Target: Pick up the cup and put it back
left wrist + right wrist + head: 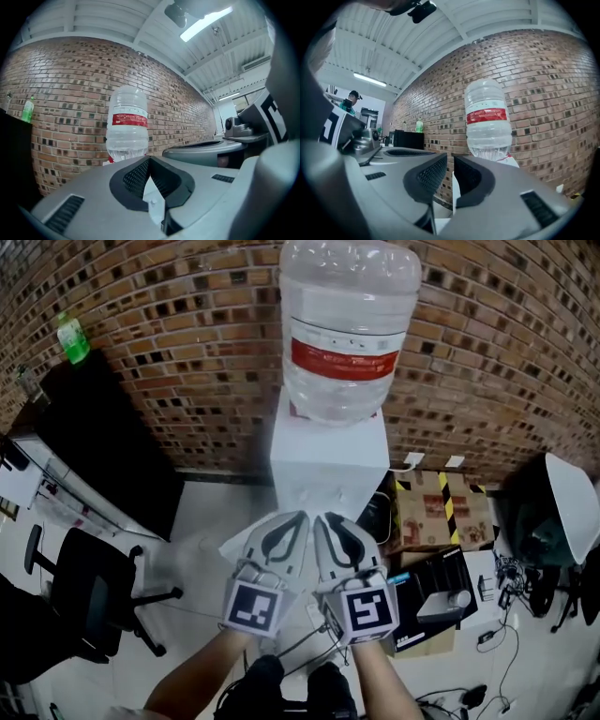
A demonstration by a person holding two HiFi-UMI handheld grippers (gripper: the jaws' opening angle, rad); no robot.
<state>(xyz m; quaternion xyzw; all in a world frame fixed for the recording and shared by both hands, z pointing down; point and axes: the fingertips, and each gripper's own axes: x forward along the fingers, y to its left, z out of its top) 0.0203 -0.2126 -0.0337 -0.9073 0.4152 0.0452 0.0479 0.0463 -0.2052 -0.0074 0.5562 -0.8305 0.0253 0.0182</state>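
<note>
Right gripper (pixel 450 161) barely ajar.

Both grippers level, side by side, empty
The left gripper (pixel 295 517) and the right gripper (pixel 326 517) are held just beside each other, tips pointing away from the person. The left marker cube (pixel 253 607) and the right marker cube (pixel 367 610) face up. Left jaws meet at the tips, empty. Right jaws stand a narrow slit apart, empty. The left forearm (pixel 192 681) and the right forearm (pixel 386 679) are bare, converging toward the grippers
</note>
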